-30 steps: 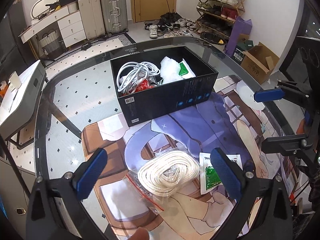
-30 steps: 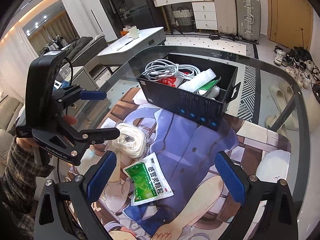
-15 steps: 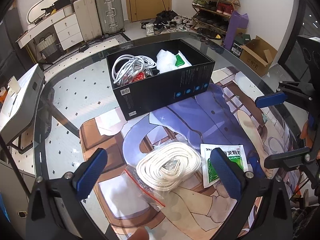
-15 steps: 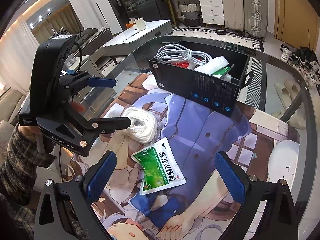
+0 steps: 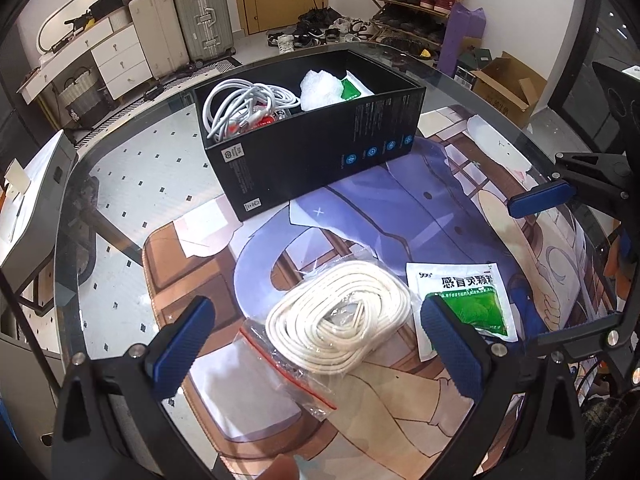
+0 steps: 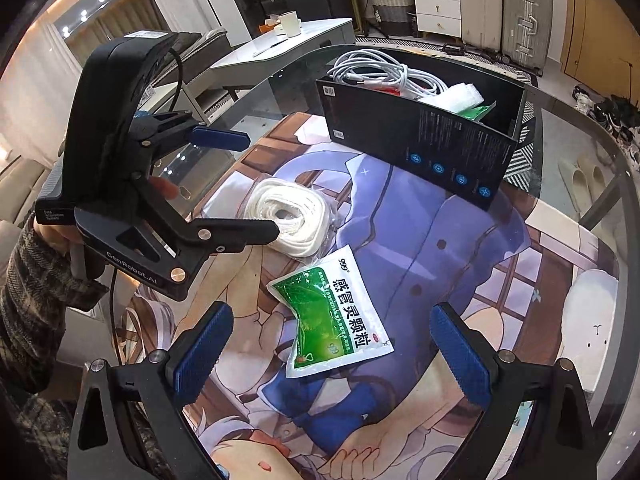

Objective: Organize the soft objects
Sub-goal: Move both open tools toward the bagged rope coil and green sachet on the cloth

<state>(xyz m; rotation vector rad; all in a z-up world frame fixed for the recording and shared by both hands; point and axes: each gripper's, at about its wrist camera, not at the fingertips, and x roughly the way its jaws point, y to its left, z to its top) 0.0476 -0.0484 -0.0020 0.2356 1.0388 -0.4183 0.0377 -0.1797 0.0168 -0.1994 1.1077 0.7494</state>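
Note:
A coil of white rope in a clear zip bag (image 5: 340, 322) lies on the printed mat, between the open jaws of my left gripper (image 5: 316, 344), which hovers over it. It also shows in the right wrist view (image 6: 288, 216). A green and white medicine sachet (image 5: 466, 306) lies just right of the rope; in the right wrist view the sachet (image 6: 332, 312) lies between the open jaws of my right gripper (image 6: 334, 350). A black box (image 5: 320, 148) at the back holds white cables (image 5: 244, 106), a white wad and a green packet.
The glass table's edge (image 5: 68, 216) curves at the left. The printed mat (image 5: 400, 216) covers the middle. The left gripper's body (image 6: 120, 176) stands left of the rope in the right wrist view. Suitcases, drawers and a shoe rack stand beyond the table.
Both grippers have come lower and closer to the mat. The rope now sits between the left jaws and the sachet between the right jaws. Both stay open.

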